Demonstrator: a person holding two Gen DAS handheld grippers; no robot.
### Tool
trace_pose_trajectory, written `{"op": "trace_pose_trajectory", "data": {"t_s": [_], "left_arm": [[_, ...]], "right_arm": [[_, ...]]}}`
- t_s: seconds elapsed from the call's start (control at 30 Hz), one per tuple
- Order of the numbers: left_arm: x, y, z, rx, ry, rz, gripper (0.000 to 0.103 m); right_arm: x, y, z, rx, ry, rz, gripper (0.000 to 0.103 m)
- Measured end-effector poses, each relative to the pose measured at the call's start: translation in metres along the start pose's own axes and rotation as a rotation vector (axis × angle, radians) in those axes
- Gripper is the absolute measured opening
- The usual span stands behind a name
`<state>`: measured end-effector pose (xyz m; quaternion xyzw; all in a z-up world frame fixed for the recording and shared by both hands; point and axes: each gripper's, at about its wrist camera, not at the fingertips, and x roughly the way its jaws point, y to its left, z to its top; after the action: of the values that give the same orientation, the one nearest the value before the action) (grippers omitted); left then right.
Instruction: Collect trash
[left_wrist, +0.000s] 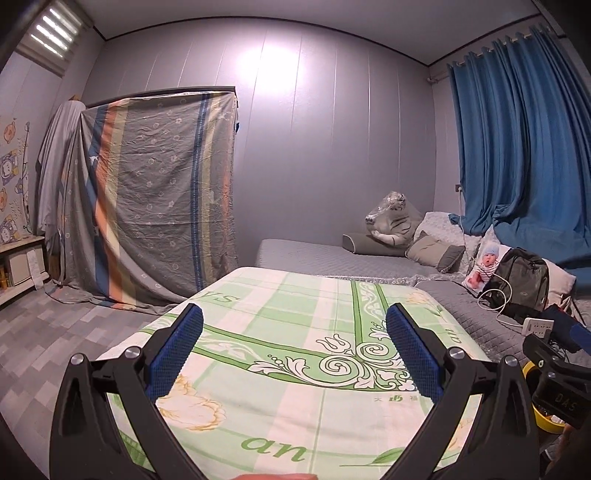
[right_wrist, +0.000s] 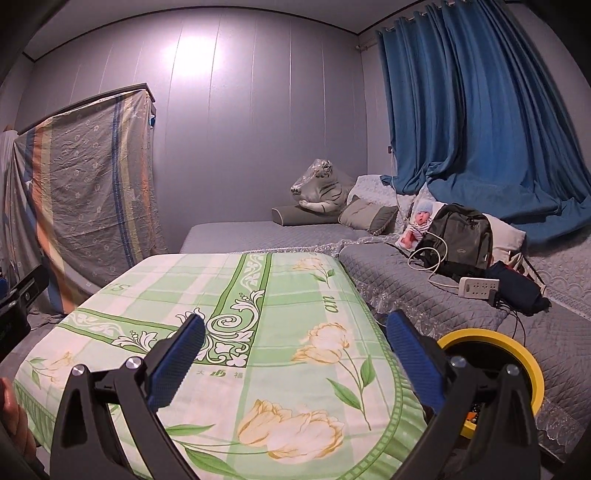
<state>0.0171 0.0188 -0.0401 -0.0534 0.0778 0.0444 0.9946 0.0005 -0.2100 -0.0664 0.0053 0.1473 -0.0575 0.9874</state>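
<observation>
My left gripper (left_wrist: 293, 323) is open and empty, held above a table covered with a green and white flowered cloth (left_wrist: 295, 417). My right gripper (right_wrist: 295, 332) is open and empty above the same cloth (right_wrist: 229, 362), near its right side. A yellow-rimmed bin (right_wrist: 491, 350) stands low at the table's right edge, just behind my right finger; its rim also shows in the left wrist view (left_wrist: 546, 421). I see no loose trash on the cloth. The right gripper's body shows at the right edge of the left wrist view (left_wrist: 557, 373).
A grey quilted bed (right_wrist: 406, 273) lies to the right with a backpack (right_wrist: 461, 240), power strip (right_wrist: 478, 287), doll (right_wrist: 417, 221), pillows and a plush tiger (right_wrist: 321, 188). Blue curtain (right_wrist: 480, 110) behind. A sheet-draped wardrobe (left_wrist: 147, 192) stands at the left.
</observation>
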Motion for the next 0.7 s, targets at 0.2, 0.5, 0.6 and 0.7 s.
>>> {"op": "trace_pose_trajectory", "data": {"t_s": [0.2, 0.5, 0.6, 0.7], "left_arm": [[-0.0001, -0.0003, -0.0009, -0.006, -0.014, -0.004, 0.095], [0.0018, -0.0014, -0.0020, -0.008, -0.025, -0.017, 0.095], [0.0004, -0.0009, 0.0000, -0.008, -0.038, -0.015, 0.095], [-0.0007, -0.0003, 0.0007, -0.011, -0.046, -0.016, 0.095]], "right_arm": [[-0.0015, 0.0022, -0.0018, -0.012, -0.011, -0.013, 0.095], [-0.0008, 0.0049, -0.0027, -0.016, -0.009, -0.013, 0.095], [-0.0027, 0.0037, -0.0011, -0.012, -0.023, -0.020, 0.095], [-0.0052, 0.0039, -0.0002, -0.008, -0.031, -0.019, 0.095]]}}
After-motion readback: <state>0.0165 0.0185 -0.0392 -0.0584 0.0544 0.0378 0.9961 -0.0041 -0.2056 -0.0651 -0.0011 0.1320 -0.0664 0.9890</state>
